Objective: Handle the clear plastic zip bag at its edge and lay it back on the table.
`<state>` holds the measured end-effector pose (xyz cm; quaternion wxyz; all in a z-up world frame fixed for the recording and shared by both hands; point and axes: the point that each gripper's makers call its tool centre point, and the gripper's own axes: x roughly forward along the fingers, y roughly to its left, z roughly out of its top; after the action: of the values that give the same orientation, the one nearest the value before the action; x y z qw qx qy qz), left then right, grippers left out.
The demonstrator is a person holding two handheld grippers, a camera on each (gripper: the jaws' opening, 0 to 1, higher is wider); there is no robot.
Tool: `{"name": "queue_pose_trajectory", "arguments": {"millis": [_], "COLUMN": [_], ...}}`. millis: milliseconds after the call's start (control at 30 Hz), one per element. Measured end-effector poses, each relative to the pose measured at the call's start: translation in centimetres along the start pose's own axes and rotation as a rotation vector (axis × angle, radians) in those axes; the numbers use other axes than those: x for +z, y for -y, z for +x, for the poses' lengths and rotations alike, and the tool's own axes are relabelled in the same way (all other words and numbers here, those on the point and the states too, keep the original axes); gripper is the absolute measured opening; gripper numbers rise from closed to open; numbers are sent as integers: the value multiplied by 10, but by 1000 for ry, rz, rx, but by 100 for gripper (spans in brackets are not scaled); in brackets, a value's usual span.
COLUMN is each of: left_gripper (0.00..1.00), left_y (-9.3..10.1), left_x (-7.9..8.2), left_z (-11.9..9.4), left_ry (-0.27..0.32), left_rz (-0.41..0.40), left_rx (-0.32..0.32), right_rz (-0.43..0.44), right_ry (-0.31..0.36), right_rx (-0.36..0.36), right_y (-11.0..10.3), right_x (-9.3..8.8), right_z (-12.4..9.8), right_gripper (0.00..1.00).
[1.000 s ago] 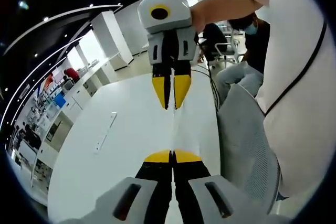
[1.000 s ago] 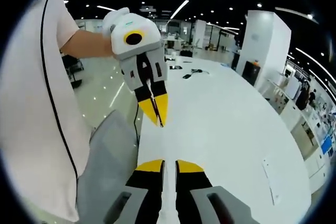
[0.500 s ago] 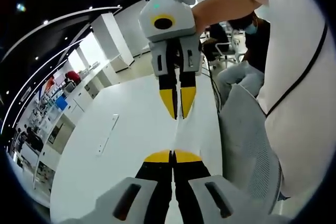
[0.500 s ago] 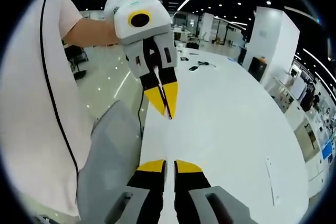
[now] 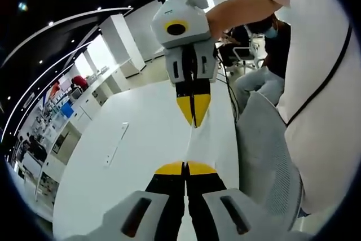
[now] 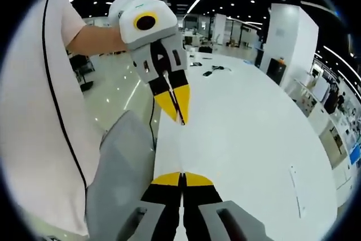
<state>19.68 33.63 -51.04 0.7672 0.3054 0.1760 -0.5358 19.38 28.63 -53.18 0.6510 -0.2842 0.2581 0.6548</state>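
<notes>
Since a second ago my right hand-held gripper [image 6: 182, 177] has drawn its yellow tips together: they stood a little apart then, and in the right gripper view they now meet with no gap. From the left gripper view that same gripper hangs tips-down from the person's hand [image 5: 213, 22], and its tips, parted half a second ago, now close to a point over the white table [image 5: 141, 134]. My left hand-held gripper [image 5: 185, 167] stays clenched, tips pressed together at the bottom of its own view; in the right gripper view I see it pointing down with its tips nearly closed on something thin. The clear plastic zip bag [image 5: 190, 142] is stretched taut between the two grippers, held up off the table, each gripper clamped on one end; I make it out as a faint pale strip running from my left tips up to the right ones. A grey mesh chair back [image 6: 121, 167] stands just beside the table edge, against the person's white shirt [image 6: 34, 111]. A flat strip [image 5: 114, 146] lies on the table well off to the side.
</notes>
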Motion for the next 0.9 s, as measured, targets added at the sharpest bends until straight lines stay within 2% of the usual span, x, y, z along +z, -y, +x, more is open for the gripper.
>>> {"name": "queue_pose_trajectory", "arguments": {"millis": [300,667,733,900], "left_gripper": [0,0,2,15], "left_y": [2,-3,-4,-11], "left_x": [-4,-2,-2,5], "left_z": [1,2,2,0], "left_ry": [-14,-5,-3,17], "left_rz": [-34,-36,-36,-30], "left_rx": [-11,19,24,54], "right_rz": [-50,-66,-69,-74], "right_ry": [-47,-85,-97,-111], "right_rx": [-22,-54,-64,-71], "right_y": [1,8,10,11], "right_x": [0,0,-1,-2], "right_z": [-1,-5,-6,-7], "right_gripper": [0,0,0,0]}}
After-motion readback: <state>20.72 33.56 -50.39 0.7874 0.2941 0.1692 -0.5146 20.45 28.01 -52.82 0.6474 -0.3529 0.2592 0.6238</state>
